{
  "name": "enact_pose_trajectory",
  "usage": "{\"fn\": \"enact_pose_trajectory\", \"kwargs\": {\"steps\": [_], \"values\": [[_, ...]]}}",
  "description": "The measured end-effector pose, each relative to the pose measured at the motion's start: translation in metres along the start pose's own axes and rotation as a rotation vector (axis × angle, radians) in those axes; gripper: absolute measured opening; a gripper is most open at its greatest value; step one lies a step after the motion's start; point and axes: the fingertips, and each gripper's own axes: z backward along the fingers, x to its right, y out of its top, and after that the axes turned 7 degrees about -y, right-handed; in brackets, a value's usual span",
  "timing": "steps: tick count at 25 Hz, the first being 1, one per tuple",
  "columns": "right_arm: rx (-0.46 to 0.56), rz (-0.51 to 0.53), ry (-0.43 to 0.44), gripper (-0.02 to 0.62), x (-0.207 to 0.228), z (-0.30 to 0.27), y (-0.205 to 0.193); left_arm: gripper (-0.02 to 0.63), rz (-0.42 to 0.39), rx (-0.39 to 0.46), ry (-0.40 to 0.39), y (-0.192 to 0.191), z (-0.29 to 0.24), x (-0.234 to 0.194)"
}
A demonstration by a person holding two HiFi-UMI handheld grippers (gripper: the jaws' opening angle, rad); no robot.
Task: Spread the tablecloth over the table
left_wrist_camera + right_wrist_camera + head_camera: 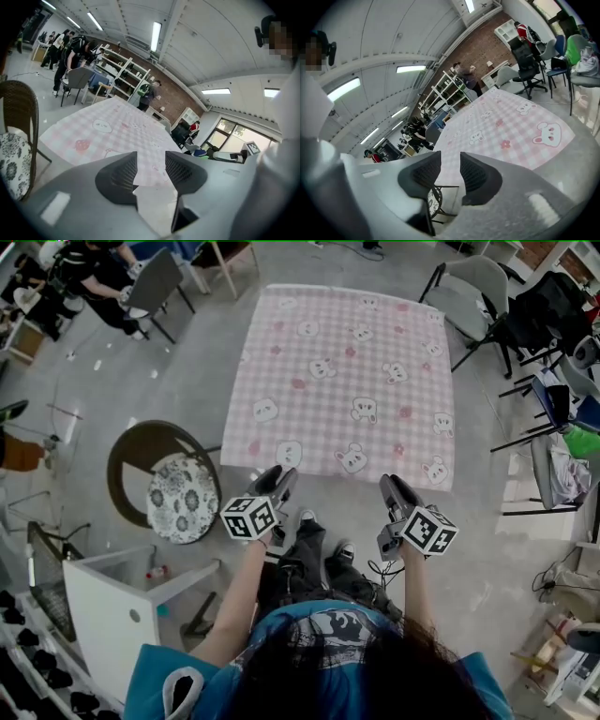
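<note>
The pink checked tablecloth (345,381) with bear and flower prints lies flat over the table, its near edge hanging just beyond my grippers. My left gripper (281,476) hovers at the cloth's near left corner and my right gripper (388,486) at its near right part, both above the edge and apart from it. In the left gripper view the jaws (150,168) stand apart with only the cloth (117,133) far behind them. The right gripper (451,172) likewise shows a clear gap, the tablecloth (511,133) lying beyond. Nothing is held.
A round wicker chair with a floral cushion (178,495) stands left of me, a white cabinet (117,606) nearer. Folding chairs (469,296) and bags line the right side. People sit at the far left (94,282). My feet (309,531) are on the grey floor.
</note>
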Motion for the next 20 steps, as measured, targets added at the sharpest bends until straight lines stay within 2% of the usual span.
{"fn": "enact_pose_trajectory", "kwargs": {"steps": [2,6,12,14,17,20], "values": [[0.001,0.018,0.069,0.115,-0.017,0.011,0.009,0.173,-0.058,0.007,-0.065,0.009,-0.003,0.032],[0.02,0.069,0.186,0.115,-0.044,0.04,0.024,0.157,-0.175,-0.01,-0.174,0.017,-0.009,0.1],[0.06,0.149,0.293,0.109,-0.069,0.082,0.035,0.042,-0.36,-0.004,-0.225,0.024,0.001,0.178],[0.073,0.163,0.311,0.084,-0.072,0.092,0.035,0.014,-0.398,0.01,-0.237,0.022,0.006,0.197],[0.076,0.193,0.323,0.046,-0.075,0.102,0.031,0.014,-0.442,0.014,-0.25,0.016,0.012,0.219],[0.073,0.224,0.33,0.002,-0.075,0.111,0.024,0.014,-0.411,0.026,-0.279,0.007,0.015,0.236]]}}
